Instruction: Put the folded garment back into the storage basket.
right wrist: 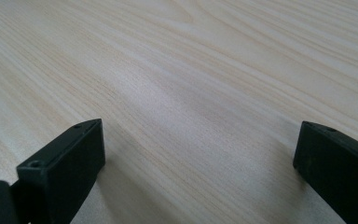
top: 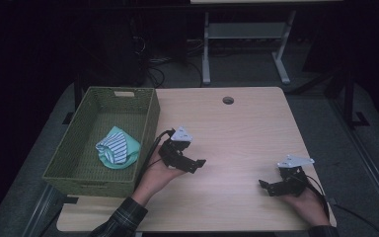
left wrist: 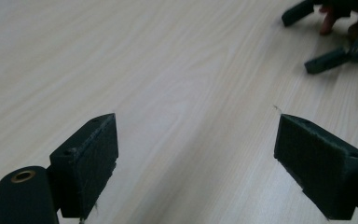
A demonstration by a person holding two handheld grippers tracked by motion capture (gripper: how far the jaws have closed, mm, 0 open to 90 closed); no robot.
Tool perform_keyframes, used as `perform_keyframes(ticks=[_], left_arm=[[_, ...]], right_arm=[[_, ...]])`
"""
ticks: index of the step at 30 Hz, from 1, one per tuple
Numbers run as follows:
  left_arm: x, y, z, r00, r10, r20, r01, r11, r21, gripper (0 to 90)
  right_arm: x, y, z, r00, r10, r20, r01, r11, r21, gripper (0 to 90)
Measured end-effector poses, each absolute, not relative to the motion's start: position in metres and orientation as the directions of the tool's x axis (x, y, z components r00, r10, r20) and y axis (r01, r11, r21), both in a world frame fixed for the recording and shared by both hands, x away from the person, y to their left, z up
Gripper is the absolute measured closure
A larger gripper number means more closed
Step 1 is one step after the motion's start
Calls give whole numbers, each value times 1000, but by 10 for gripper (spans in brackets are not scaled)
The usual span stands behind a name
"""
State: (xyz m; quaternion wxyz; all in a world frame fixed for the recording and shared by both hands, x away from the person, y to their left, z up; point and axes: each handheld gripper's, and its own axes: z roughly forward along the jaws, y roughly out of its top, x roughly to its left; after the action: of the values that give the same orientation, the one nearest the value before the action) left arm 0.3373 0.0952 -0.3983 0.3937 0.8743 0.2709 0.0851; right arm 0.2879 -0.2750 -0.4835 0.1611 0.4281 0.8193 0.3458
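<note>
Both tongs, left (top: pixel 193 164) and right (top: pixel 266 186), rest wide open and empty on the desk (top: pixel 242 128). Bundled cloth (top: pixel 117 148) lies in the basket (top: pixel 150 118); I'd reach for it from above, clearing the rim.

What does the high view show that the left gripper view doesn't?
High view alone: the green woven basket at the table's left edge, with a striped and mint-green cloth bundle lying inside it, plus the person's left hand and the round hole near the table's far edge.

Left gripper view alone: a close look along the left tongs, jaws wide apart with bare wood between them.

Both: the pale wooden table and the right tongs, which sit at the left gripper view's top right corner.
</note>
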Motion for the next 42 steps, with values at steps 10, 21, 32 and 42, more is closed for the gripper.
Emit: perform_keyframes(ticks=[10, 21, 32, 42], left_arm=[[330, 85, -434, 849, 526, -48, 404, -588, 700, 132], [328, 79, -461, 849, 528, -21, 408, -630, 661, 131], [328, 78, -471, 846, 533, -2, 406, -643, 649, 127], [326, 85, -479, 855, 518, 0, 362, -597, 716, 124]], right_arm=[[288, -275, -484, -583, 812, 33, 589, 395, 705, 18], [288, -275, -484, -588, 808, 33, 587, 398, 705, 18], [288, -275, -484, -589, 807, 33, 586, 399, 705, 18], [287, -275, -484, -590, 807, 35, 587, 398, 705, 18]])
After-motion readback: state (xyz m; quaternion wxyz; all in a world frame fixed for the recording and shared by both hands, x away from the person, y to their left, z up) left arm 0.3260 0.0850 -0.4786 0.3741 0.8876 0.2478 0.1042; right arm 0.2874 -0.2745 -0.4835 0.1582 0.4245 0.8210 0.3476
